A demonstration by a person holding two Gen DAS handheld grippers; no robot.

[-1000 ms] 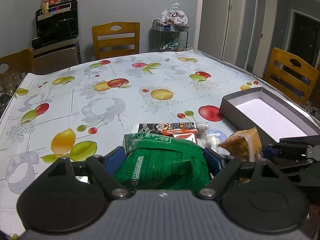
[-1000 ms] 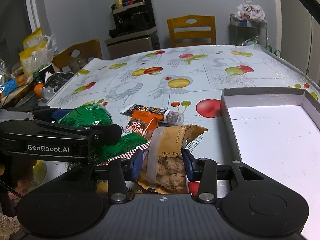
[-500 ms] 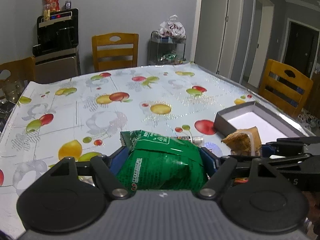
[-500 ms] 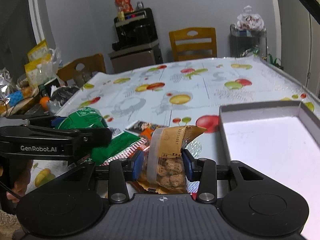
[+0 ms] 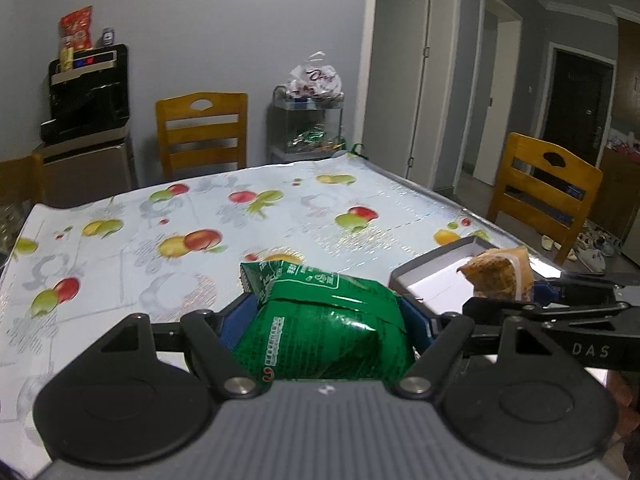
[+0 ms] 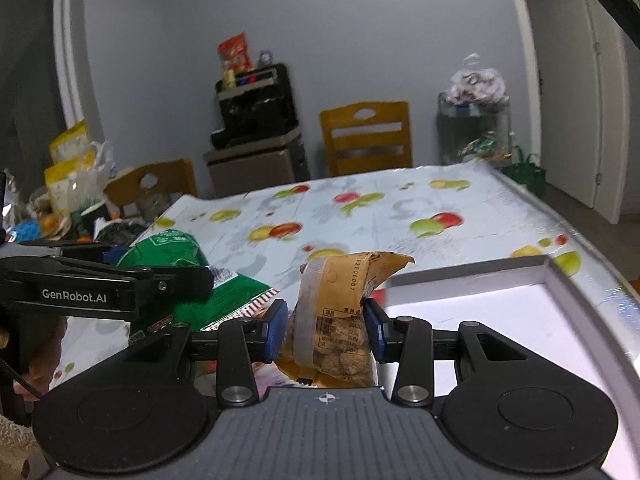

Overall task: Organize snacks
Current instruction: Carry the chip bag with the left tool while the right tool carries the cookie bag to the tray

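Both tools are now carrying snacks clear of the counter (image 5: 160, 264): the left tool (image 5: 326, 312) is pinching the green bag (image 5: 324, 332), the right tool (image 6: 326, 326) the tan packet (image 6: 340, 320), toward the box (image 6: 520, 316) at 2 o'clock.

A fruit-print tablecloth (image 5: 248, 236) covers the table, with a grey white-bottomed box (image 6: 556, 272) lying on it.

Left hand-held gripper (image 5: 328, 312): raised off surface (image 5: 200, 256), green bag (image 5: 324, 328) lifted along; jaws closed slightly on bag.
Right hand-held gripper (image 6: 326, 324): raised, tan packet (image 6: 340, 320) lifted.
Orange packet, tube snack: dropped from view, lower frame.
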